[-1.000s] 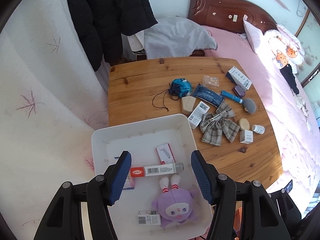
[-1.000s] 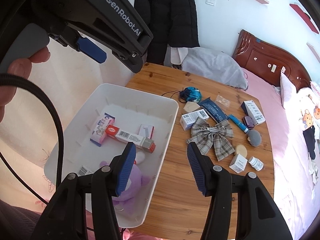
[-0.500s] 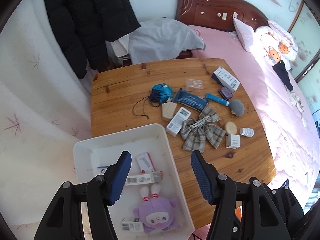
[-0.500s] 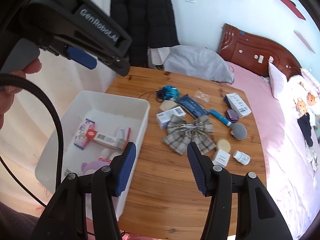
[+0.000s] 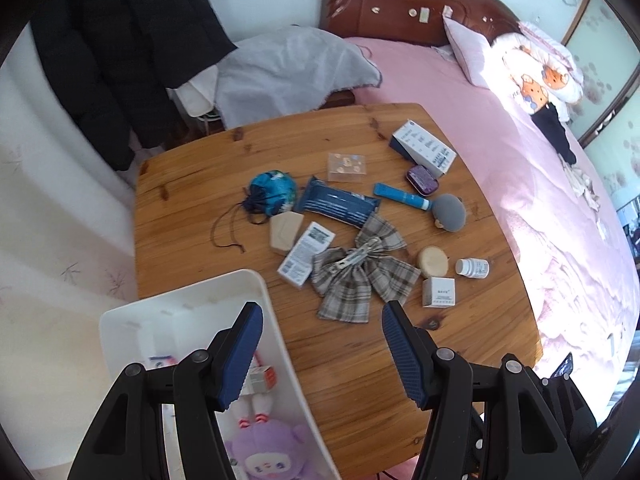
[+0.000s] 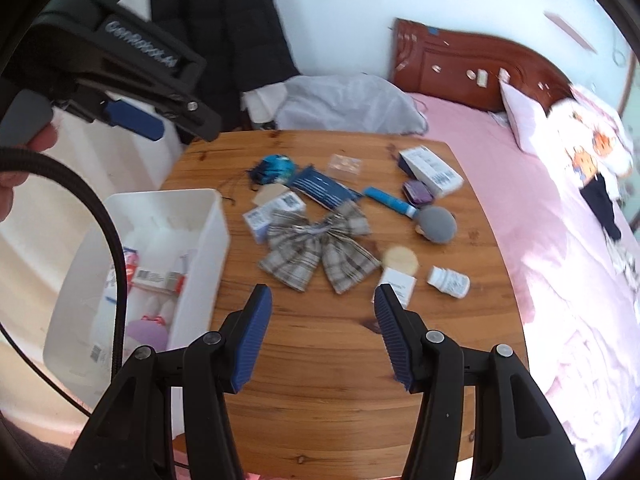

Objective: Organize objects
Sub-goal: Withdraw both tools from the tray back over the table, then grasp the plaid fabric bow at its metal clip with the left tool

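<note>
A white bin [image 5: 276, 344] [image 6: 218, 240] sits at the near left of the wooden table [image 5: 352, 380] [image 6: 320, 380]; inside lie a purple plush doll [image 5: 260, 456] and small boxes [image 6: 158, 278]. A plaid bow [image 5: 360, 272] [image 6: 316, 252] lies mid-table among loose items: a blue pouch [image 5: 274, 192], a dark wipes pack [image 5: 340, 202], a blue tube [image 5: 402, 196], a grey puff [image 5: 450, 212], a white bottle [image 6: 448, 282]. My left gripper [image 5: 322, 352] hangs open over the bin's right rim, empty. High above the table's near edge, my right gripper [image 6: 320, 332] is open too, nothing between its fingers.
A pink bed [image 5: 540, 168] with a wooden headboard [image 5: 400, 4] runs along the table's right side. A dark coat [image 5: 132, 40] hangs at the back left, grey cloth [image 5: 292, 68] behind the table. A hand [image 6: 24, 144] holds the left gripper's handle in the right wrist view.
Both grippers have swung rightward, away from over the bin toward the loose items. The bin has slid to the left of both views. Jaw widths look unchanged.
</note>
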Demonstrator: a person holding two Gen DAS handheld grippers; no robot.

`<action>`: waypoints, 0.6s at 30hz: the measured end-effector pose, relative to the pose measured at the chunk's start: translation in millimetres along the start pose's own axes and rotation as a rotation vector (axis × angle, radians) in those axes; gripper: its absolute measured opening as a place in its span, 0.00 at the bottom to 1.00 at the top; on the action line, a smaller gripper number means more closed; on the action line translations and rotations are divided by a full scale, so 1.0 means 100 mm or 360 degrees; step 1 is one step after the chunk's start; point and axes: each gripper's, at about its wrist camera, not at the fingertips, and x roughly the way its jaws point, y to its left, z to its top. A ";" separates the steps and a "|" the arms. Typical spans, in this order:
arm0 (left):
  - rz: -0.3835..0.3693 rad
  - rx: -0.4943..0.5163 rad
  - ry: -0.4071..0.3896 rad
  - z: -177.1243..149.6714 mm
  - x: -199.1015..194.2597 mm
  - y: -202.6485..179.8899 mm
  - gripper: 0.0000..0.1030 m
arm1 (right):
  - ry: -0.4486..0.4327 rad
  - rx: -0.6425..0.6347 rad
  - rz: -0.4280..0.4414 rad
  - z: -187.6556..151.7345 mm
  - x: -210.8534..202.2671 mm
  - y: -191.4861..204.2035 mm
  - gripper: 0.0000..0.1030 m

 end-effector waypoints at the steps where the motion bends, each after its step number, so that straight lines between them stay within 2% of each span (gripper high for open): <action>1: -0.0006 0.0021 0.0015 0.03 0.07 -0.06 0.61 | 0.0009 0.0030 -0.0007 -0.01 0.04 -0.06 0.56; 4: -0.0010 0.0101 0.0045 0.09 0.25 -0.23 0.61 | 0.0022 0.0127 -0.0040 -0.03 0.16 -0.26 0.56; 9: 0.0031 0.0327 0.0093 0.18 0.63 -0.52 0.62 | 0.0058 0.0284 -0.0070 -0.09 0.36 -0.52 0.56; 13: 0.0021 0.0516 0.0221 0.22 1.08 -0.69 0.61 | 0.0114 0.0367 -0.0062 -0.16 0.55 -0.69 0.56; 18: 0.0012 0.0658 0.0343 0.26 1.50 -0.77 0.62 | 0.0178 0.0411 -0.0045 -0.24 0.79 -0.85 0.56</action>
